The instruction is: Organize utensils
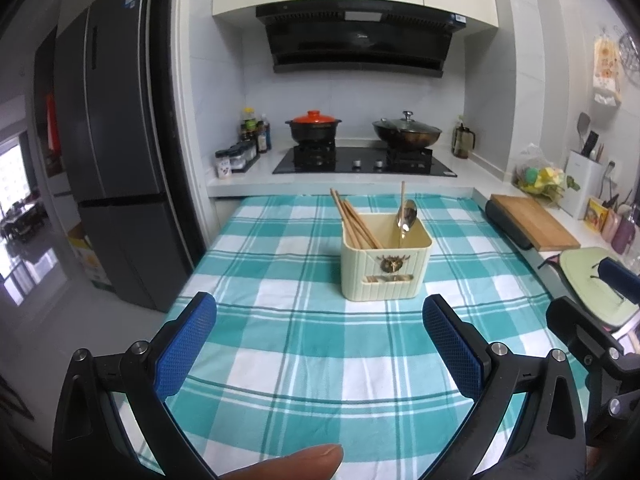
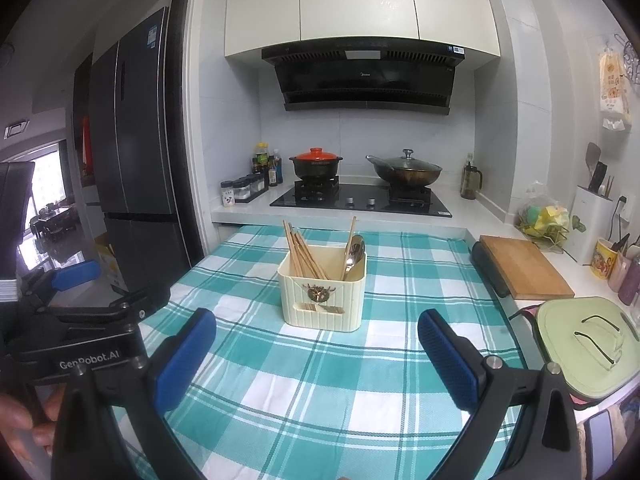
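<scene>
A small kitchen, with a teal-and-white checked tablecloth (image 1: 304,344) spread over the worktop in front of the black gas hob (image 1: 364,162). Everything hangs on the cream utensil caddy (image 1: 386,266), which stands upright on the cloth, nearer the hob than the grippers. Inside it a bundle of wooden chopsticks (image 1: 354,220) leans toward its left side, and a metal spoon (image 1: 406,216) stands bowl-up on its right side beside a single chopstick. Behind the caddy, on the hob, sit a black clay pot with an orange lid (image 1: 314,124) and a lidded wok (image 1: 406,130). To the caddy's right a wooden cutting board (image 1: 534,222) lies on the counter. The left gripper (image 1: 320,344) hovers over the cloth short of the caddy, its blue pads (image 1: 186,346) wide apart and empty; the right gripper (image 2: 318,354) does likewise, fingers spread, touching nothing.
</scene>
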